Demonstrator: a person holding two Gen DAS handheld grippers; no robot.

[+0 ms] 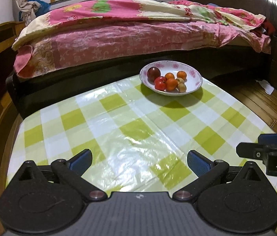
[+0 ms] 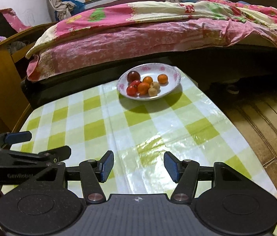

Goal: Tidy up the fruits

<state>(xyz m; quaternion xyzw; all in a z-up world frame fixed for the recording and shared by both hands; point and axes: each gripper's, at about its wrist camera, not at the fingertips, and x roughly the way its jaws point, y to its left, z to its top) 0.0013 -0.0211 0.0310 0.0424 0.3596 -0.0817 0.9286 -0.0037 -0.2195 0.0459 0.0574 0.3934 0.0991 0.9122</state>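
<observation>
**Both grippers hang over the counter, fruit all in the plate**

Here we are above the checked green-and-white counter. The left gripper hovers low with its jaws spread wide, nothing between them but shiny cloth. The right gripper sits alongside, jaws parted and empty too, a narrower gap than the left's.

Up at the far edge of the counter, just before the bed, stands the flowered white plate. All the fruit is in it: a dark red plum at the back, red tomatoes in front of it, three oranges and two small brownish fruits, most clustered and touching, one orange apart. Both grippers stay well apart from the plate.
</observation>
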